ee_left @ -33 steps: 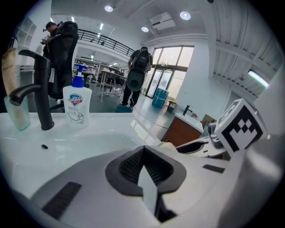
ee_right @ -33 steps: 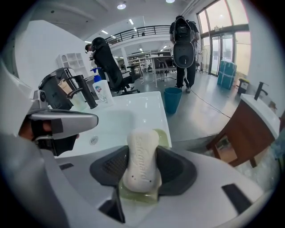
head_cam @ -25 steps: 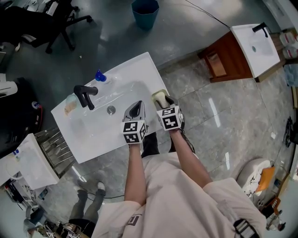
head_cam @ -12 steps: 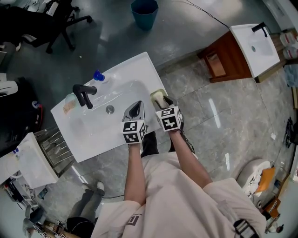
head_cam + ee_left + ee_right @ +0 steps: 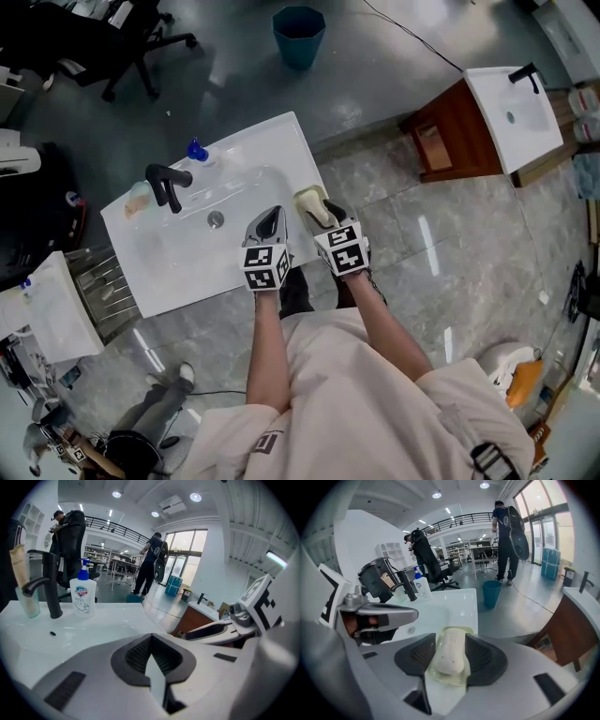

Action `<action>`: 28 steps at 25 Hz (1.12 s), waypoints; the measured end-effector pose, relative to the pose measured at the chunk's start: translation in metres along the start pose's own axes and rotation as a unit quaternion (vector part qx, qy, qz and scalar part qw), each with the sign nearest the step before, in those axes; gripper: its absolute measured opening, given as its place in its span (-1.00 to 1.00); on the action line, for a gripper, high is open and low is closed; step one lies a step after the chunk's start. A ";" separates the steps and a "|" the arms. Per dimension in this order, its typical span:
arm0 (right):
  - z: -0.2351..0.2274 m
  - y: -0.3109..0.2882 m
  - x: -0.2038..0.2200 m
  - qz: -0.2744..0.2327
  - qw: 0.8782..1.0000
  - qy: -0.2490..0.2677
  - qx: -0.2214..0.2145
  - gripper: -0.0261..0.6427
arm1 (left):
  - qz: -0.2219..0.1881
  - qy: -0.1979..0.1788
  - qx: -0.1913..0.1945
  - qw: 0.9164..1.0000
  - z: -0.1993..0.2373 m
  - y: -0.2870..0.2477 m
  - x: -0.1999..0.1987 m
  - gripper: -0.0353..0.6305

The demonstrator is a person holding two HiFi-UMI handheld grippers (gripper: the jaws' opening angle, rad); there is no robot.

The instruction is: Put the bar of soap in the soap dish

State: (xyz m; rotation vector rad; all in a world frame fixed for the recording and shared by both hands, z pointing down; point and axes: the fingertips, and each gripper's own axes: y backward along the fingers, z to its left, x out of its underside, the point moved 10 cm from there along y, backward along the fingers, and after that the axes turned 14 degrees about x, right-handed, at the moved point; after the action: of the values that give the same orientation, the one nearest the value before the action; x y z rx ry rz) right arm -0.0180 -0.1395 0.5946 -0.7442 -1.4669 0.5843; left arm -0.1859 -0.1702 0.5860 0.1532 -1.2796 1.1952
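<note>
At the sink's (image 5: pixel 178 267) near right corner, the bar of soap (image 5: pixel 451 654) lies in the soap dish (image 5: pixel 449 680). Its long axis runs straight away from the right gripper (image 5: pixel 450 641), whose jaws hug its two long sides. The left gripper (image 5: pixel 151 645), closed and empty, hovers alongside, farther off.

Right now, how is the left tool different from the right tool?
The left tool's jaws are pressed together with nothing between them; the right tool's jaws sit apart, hugging the bar of soap. The left tool is over the white sink, while the right tool is at the pale green soap dish on the sink's corner. Both have dark ribbed pads and a black-and-white marker cube.
</note>
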 end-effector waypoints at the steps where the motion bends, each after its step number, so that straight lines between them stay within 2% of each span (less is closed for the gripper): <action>1: -0.004 0.003 0.000 -0.005 1.000 0.006 -0.006 -0.33 | -0.003 -0.002 -0.006 1.000 -0.001 0.000 -0.002 -0.88; 9: -0.047 0.002 -0.010 -0.051 0.998 0.021 -0.032 -0.33 | -0.036 0.022 -0.076 0.996 -0.012 0.008 0.000 -0.88; 16: -0.073 -0.004 -0.014 -0.046 0.993 0.053 -0.100 -0.33 | -0.059 0.038 -0.131 0.989 -0.028 0.013 0.003 -0.88; 22: -0.088 -0.006 -0.024 -0.069 0.985 0.054 -0.146 -0.35 | -0.075 0.037 -0.156 0.984 -0.039 0.016 0.003 -0.88; 28: -0.081 -0.006 -0.032 -0.094 0.977 0.075 -0.176 -0.50 | -0.085 0.030 -0.167 0.982 -0.044 0.018 0.010 -0.88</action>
State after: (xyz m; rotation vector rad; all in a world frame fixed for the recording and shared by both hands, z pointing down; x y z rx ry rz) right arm 0.0606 -0.1743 0.5815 -0.8904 -1.4955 0.1179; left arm -0.1723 -0.1265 0.5692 -0.0191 -1.3662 0.8217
